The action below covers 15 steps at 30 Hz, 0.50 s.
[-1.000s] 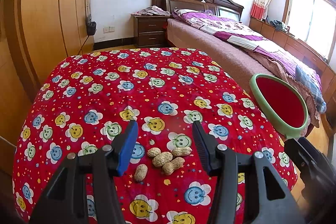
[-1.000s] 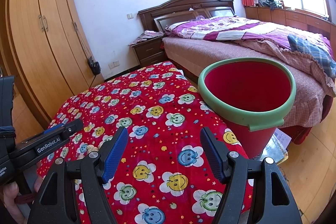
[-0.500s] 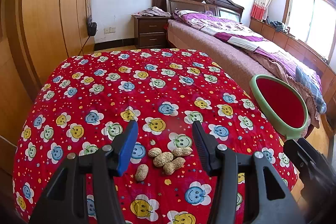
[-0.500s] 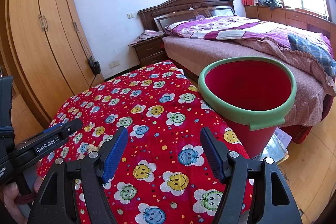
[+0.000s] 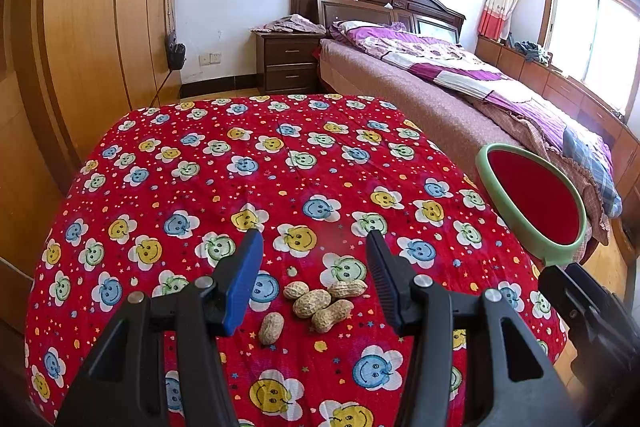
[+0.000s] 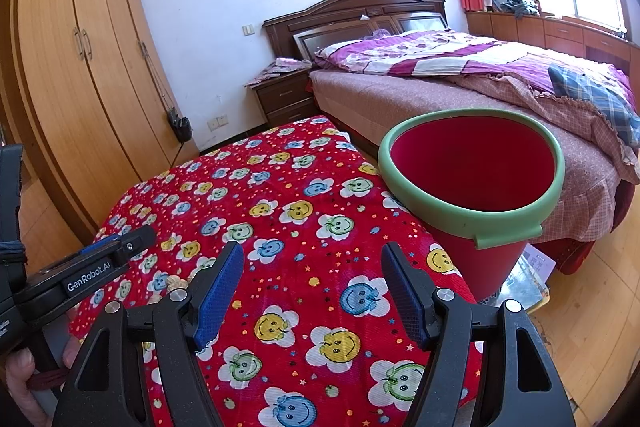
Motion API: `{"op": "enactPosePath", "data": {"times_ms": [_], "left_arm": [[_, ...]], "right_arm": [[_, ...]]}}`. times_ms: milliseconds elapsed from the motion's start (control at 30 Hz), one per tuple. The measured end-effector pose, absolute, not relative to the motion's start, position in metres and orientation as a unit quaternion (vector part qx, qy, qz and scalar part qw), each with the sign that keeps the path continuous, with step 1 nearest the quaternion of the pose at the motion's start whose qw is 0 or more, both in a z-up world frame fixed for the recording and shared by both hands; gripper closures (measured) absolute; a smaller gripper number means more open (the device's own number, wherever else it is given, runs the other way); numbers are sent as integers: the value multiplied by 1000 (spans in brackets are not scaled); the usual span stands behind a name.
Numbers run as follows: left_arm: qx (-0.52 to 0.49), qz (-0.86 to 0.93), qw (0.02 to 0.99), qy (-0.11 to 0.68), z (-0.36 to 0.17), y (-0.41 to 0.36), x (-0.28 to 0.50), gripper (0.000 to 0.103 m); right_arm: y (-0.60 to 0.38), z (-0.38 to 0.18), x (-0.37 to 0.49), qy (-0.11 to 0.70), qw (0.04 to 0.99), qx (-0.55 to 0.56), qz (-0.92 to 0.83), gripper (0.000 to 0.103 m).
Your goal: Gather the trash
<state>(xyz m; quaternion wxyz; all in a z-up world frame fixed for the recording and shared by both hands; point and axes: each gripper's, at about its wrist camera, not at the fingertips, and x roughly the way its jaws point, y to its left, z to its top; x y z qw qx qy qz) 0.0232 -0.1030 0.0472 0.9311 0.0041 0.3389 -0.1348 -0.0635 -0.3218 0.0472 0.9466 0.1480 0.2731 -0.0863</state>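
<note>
Your left claw (image 5: 314, 255) hangs over the near part of the desk with its two fingers spread apart and nothing between the pads. Just below it, five tan, ridged peanut shells (image 5: 316, 305) lie on the red cloth printed with smiling flowers (image 5: 208, 179) that covers the desk. Four of them sit touching in a small cluster; the fifth (image 5: 271, 327) lies a little apart, on the cluster's near left side. In this view the shells appear in the gap between the blue-padded left finger (image 5: 242, 281) and the black ribbed right finger (image 5: 382, 275), but neither finger touches them.

Your right claw (image 6: 312, 269) is also spread wide and holds nothing; under it there is only bare flowered cloth. Take the red plastic bucket with the pale green rim (image 6: 472, 183) as your landmark: it stands upright on the wooden floor (image 6: 592, 307) against the desk's right edge, its mouth open. The right claw is near the bucket, just to its left and closer to you. The peanut shells are well apart from the bucket, across the cloth to its left. In the right wrist view the left claw's side shows at the left edge, partly hiding the shells, with your hand (image 6: 24, 379) gripping its handle.

Behind the bucket stands a bed with a purple and white quilt (image 6: 440, 59).
</note>
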Motion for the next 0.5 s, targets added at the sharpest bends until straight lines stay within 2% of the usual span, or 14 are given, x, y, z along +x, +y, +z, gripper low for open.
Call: {"op": "enactPosePath", "data": {"times_ms": [500], "left_arm": [[4, -125, 934, 335, 49, -103, 21, 49]], "right_arm": [[-320, 47, -62, 275, 947, 145, -86, 31]]}}
